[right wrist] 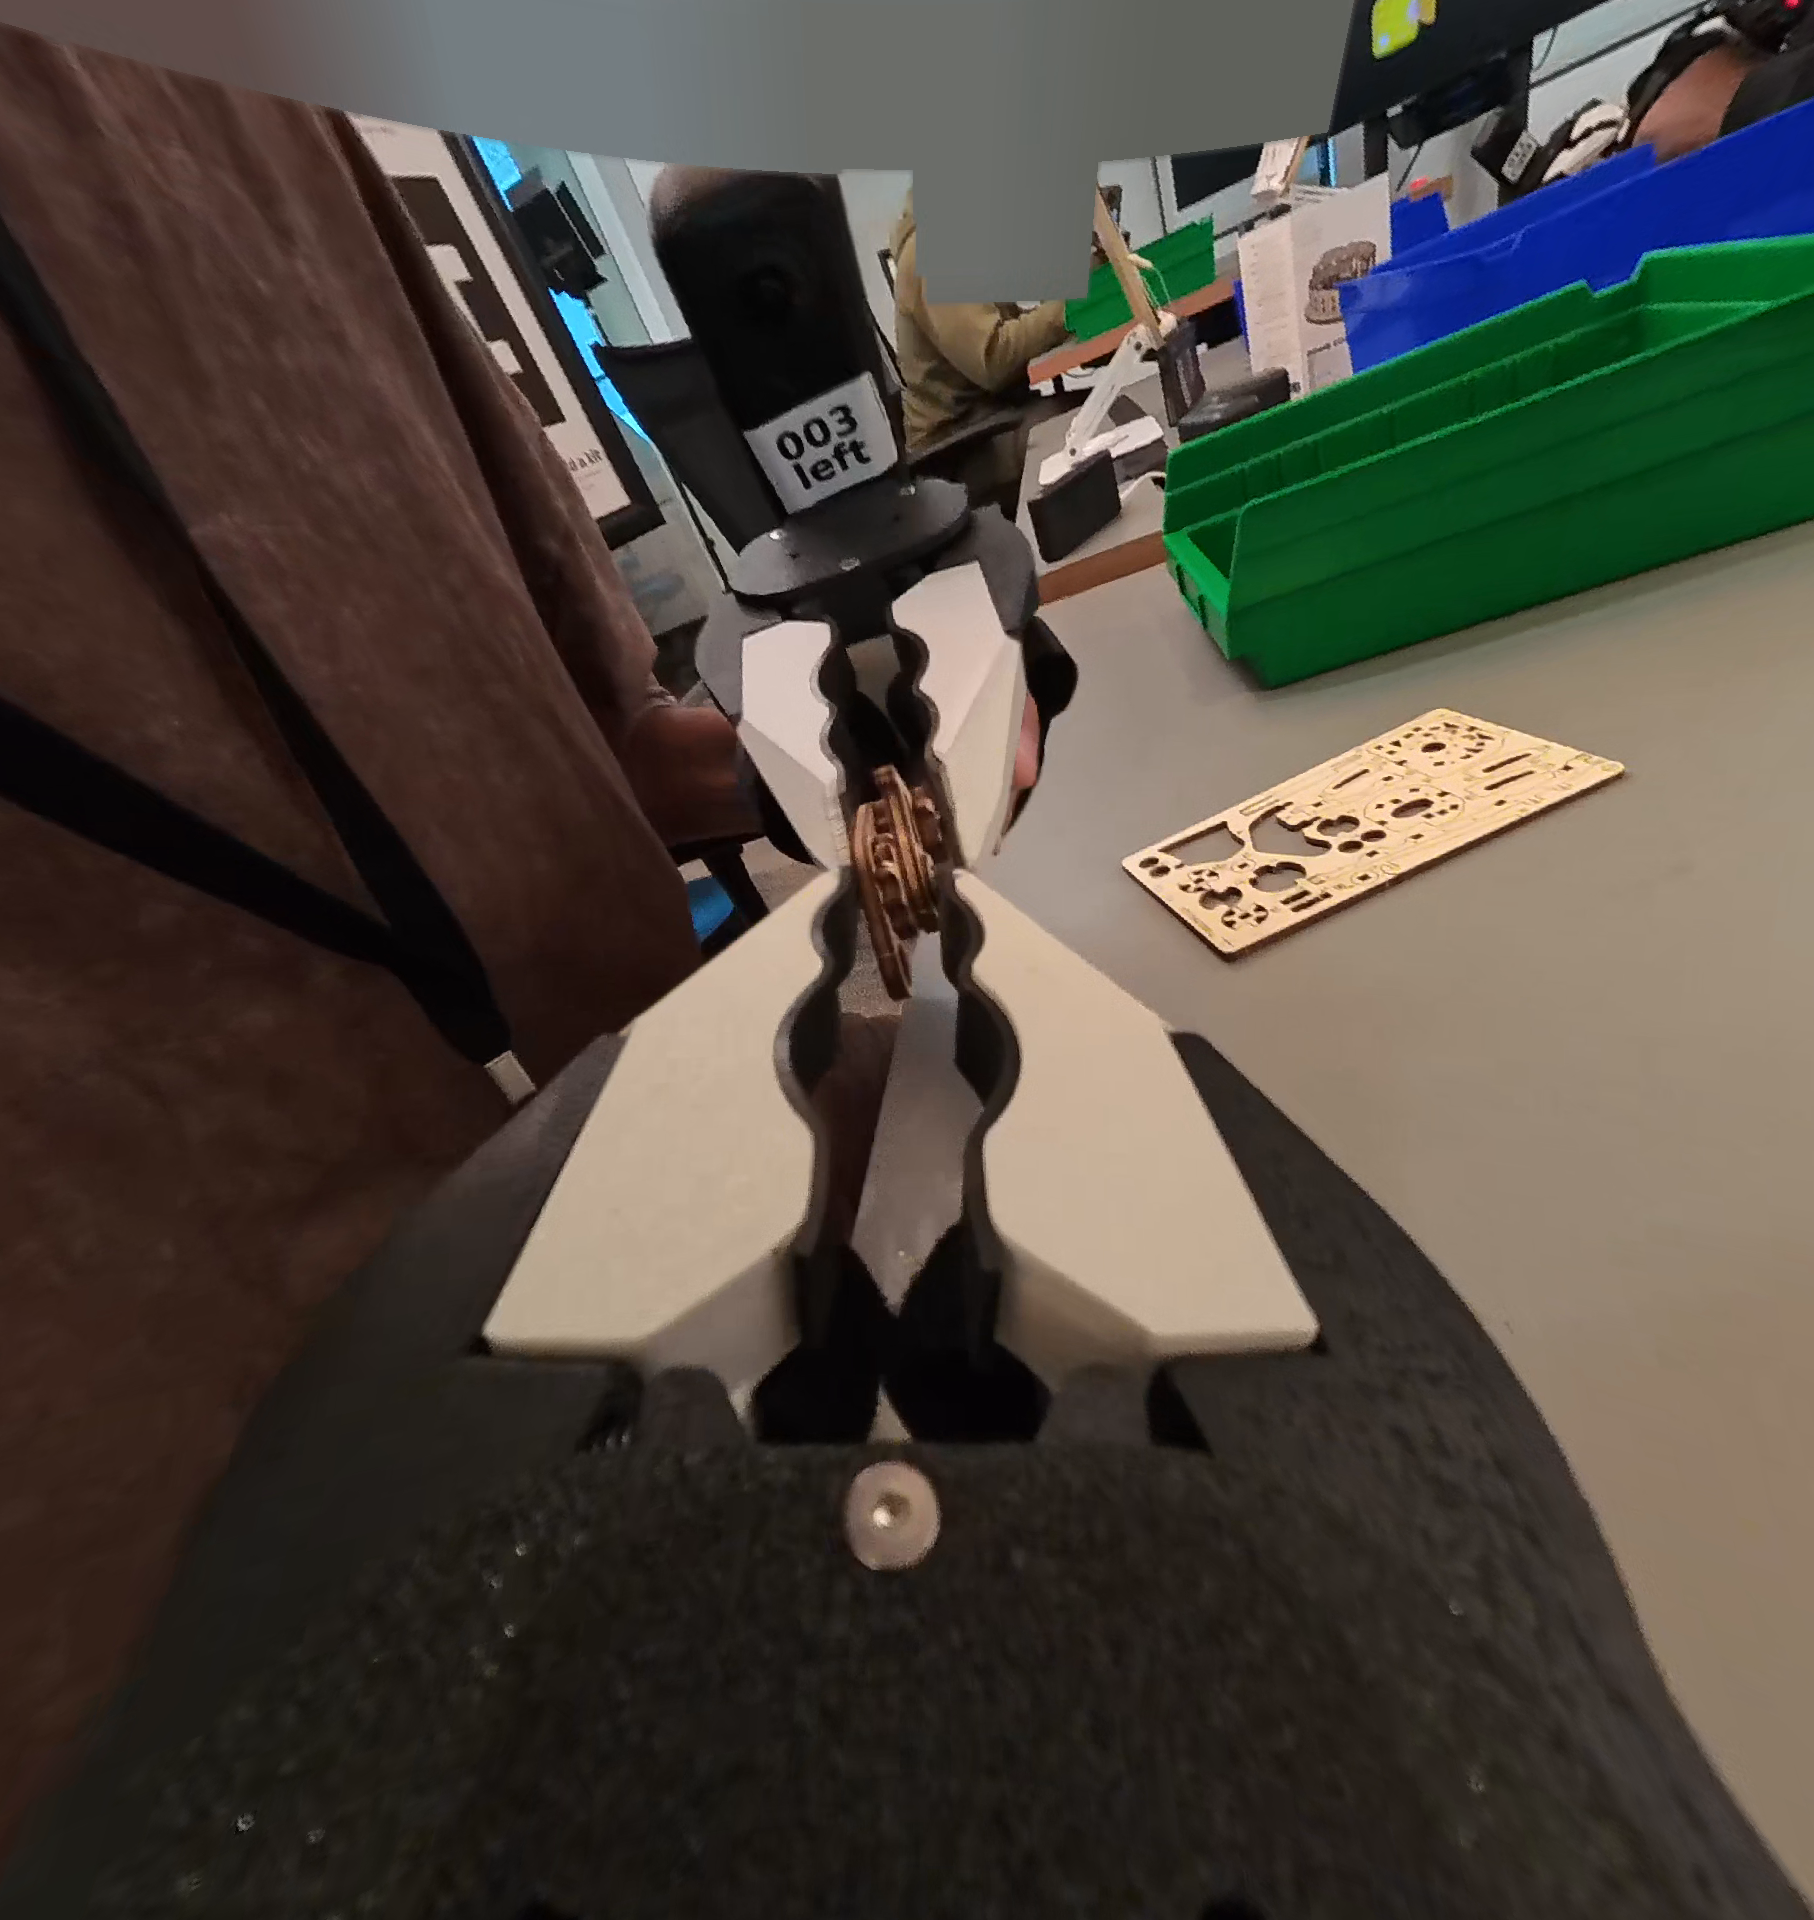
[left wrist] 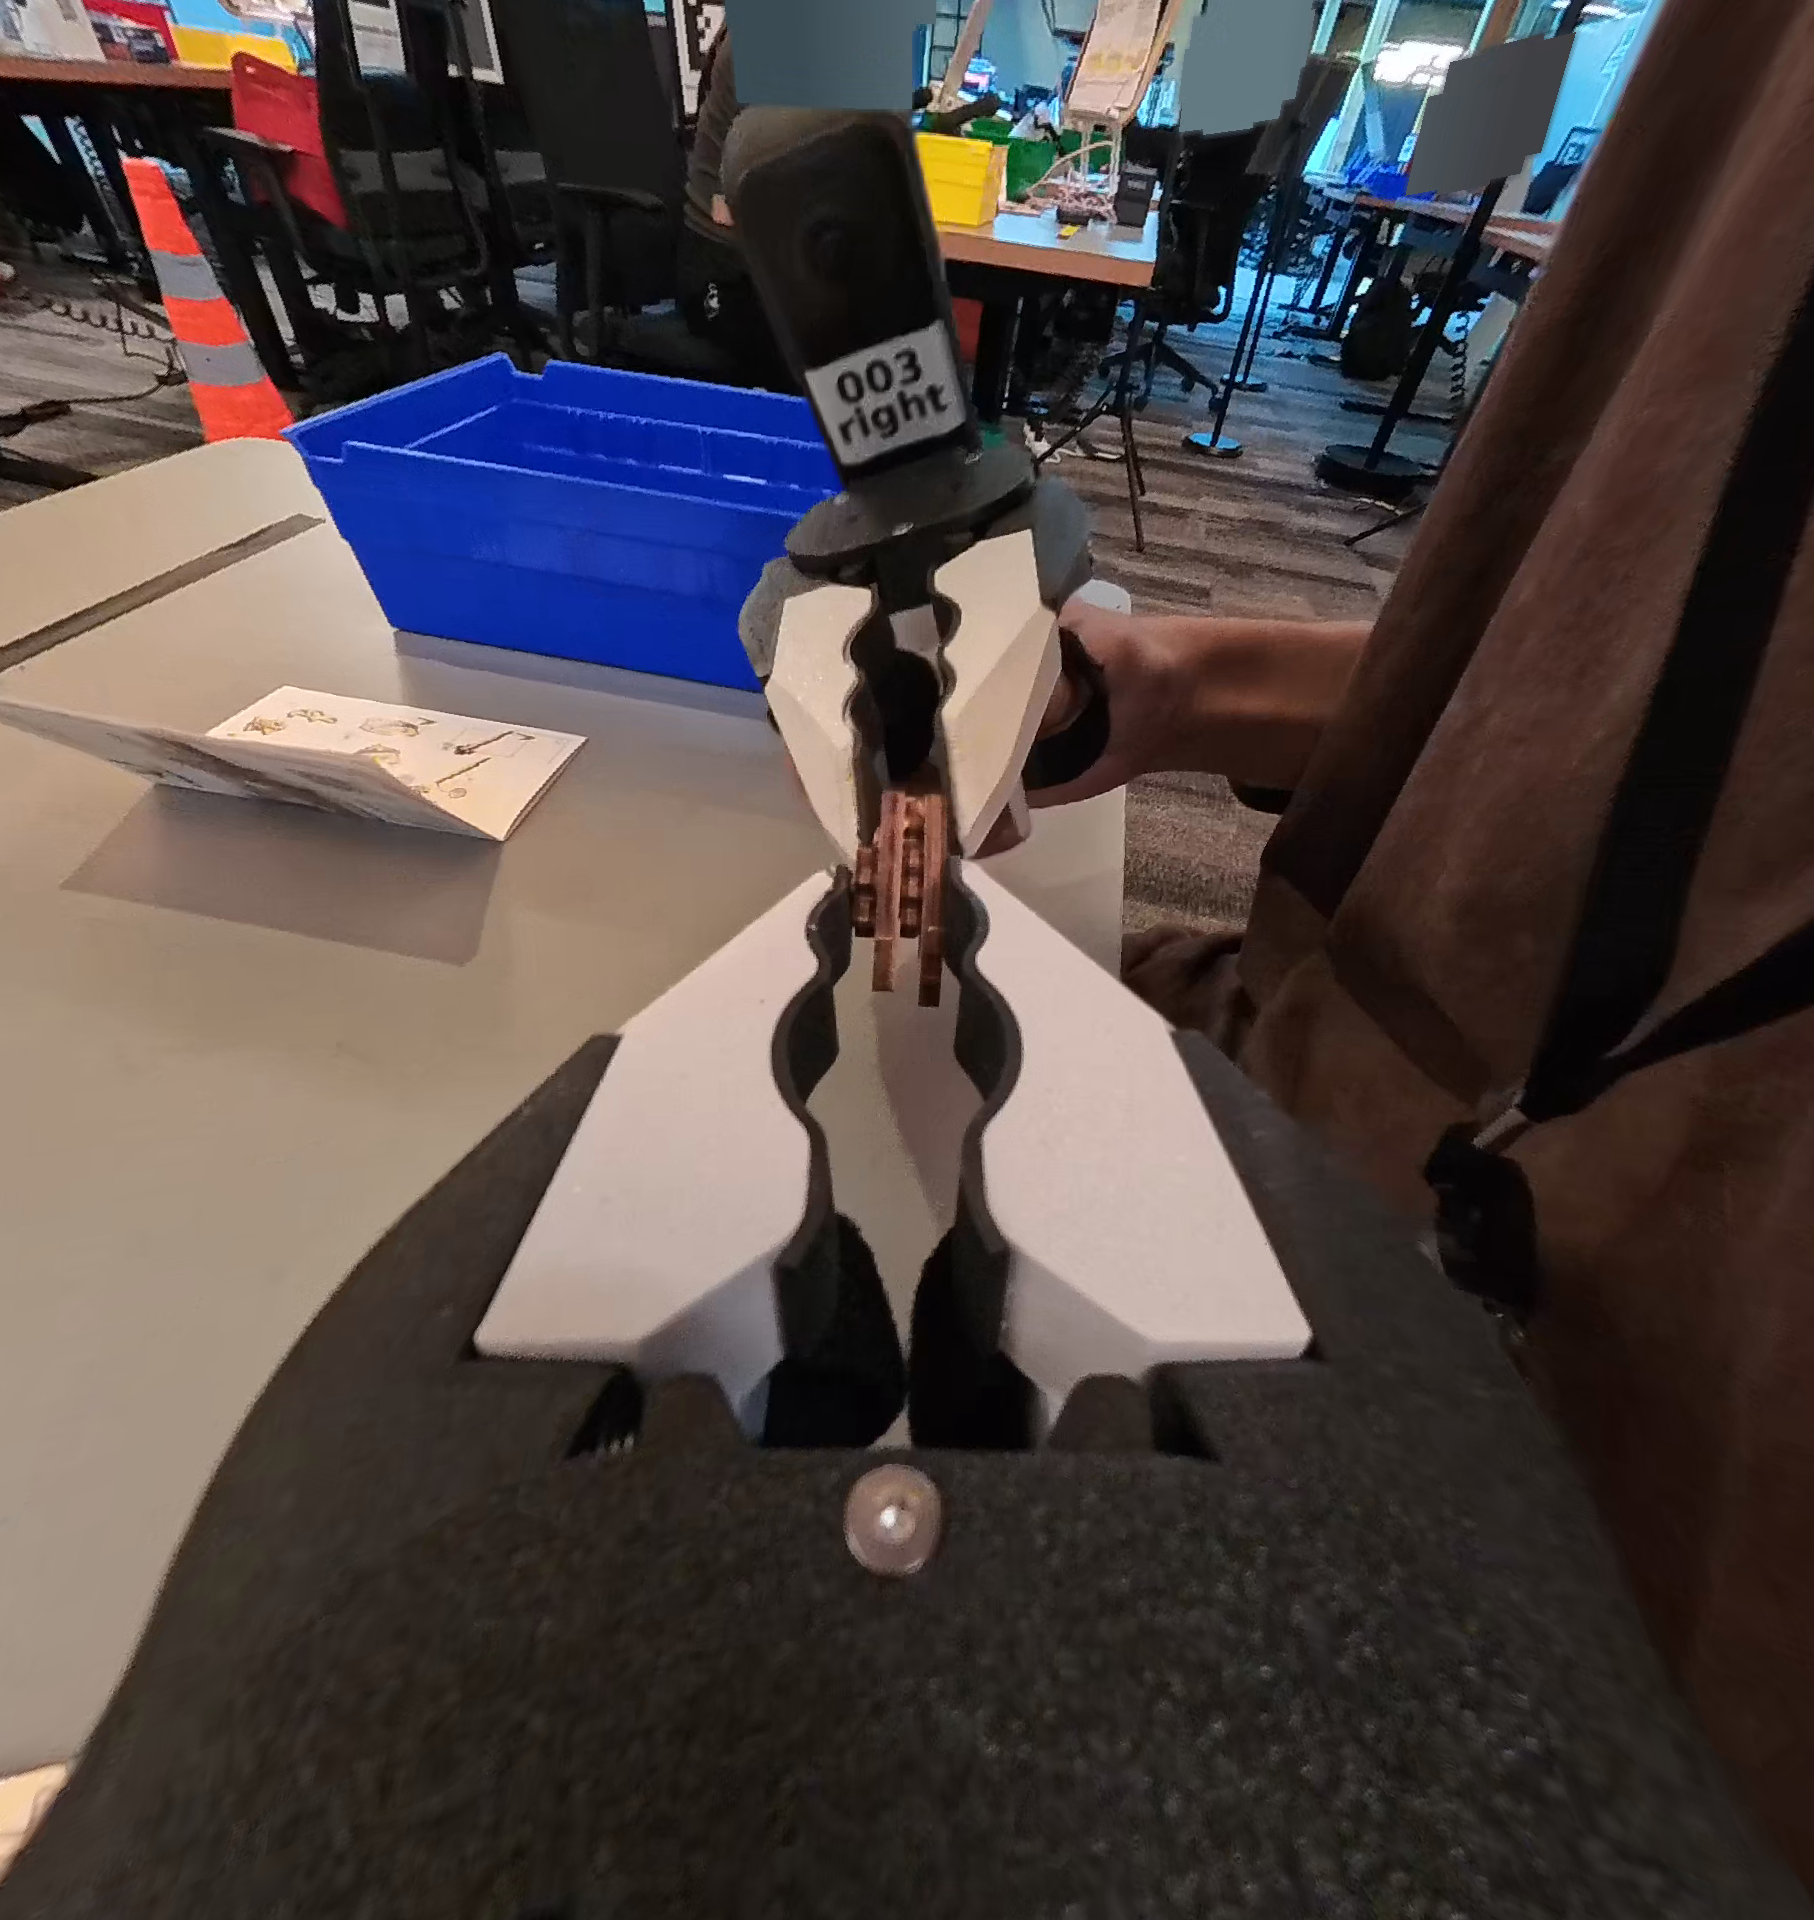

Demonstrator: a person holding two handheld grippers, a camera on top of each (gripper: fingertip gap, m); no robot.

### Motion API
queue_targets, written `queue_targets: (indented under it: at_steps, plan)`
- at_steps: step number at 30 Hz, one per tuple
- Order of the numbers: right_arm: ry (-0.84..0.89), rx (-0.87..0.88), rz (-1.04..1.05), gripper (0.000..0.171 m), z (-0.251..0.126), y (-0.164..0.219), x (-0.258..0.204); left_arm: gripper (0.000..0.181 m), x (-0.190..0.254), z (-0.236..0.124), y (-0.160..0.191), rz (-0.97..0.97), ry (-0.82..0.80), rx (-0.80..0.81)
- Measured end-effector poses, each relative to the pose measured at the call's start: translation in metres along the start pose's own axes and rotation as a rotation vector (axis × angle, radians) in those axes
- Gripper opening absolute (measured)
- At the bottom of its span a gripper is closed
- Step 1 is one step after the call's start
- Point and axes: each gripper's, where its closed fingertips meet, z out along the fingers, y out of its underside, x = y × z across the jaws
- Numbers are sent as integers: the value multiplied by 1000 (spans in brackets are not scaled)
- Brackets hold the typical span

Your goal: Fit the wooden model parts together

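A small brown wooden gear assembly (left wrist: 901, 883) hangs in the air above the table edge, held tip to tip between both grippers. My left gripper (left wrist: 898, 883) is shut on its near side. My right gripper (left wrist: 908, 800) faces it from beyond and is shut on the far side. In the right wrist view the same assembly (right wrist: 892, 883) shows as stacked toothed discs between my right gripper (right wrist: 892, 894) and the left gripper (right wrist: 898, 821) opposite. A laser-cut wooden parts sheet (right wrist: 1370, 826) lies flat on the table to the right.
A blue bin (left wrist: 570, 520) stands at the back of the grey table (left wrist: 259, 1039). A folded instruction leaflet (left wrist: 363, 764) lies in front of it. A green bin (right wrist: 1505, 488) and another blue bin (right wrist: 1609, 229) stand beyond the sheet. A person in a brown top (left wrist: 1609, 831) stands close. Less than 4 cm separates the two grippers' tips.
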Motion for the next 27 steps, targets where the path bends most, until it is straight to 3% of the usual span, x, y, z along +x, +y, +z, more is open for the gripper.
queue_targets:
  at_steps: [15,20,27]
  plan:
    - [-60,85,361,13,-10,0,21,20,-15,-1,7,-256,32,3]
    - [22,38,397,13,-6,13,34,14,-24,2,24,-438,41,-37]
    - [38,77,720,13,-6,31,57,13,-38,8,44,-796,105,-29]
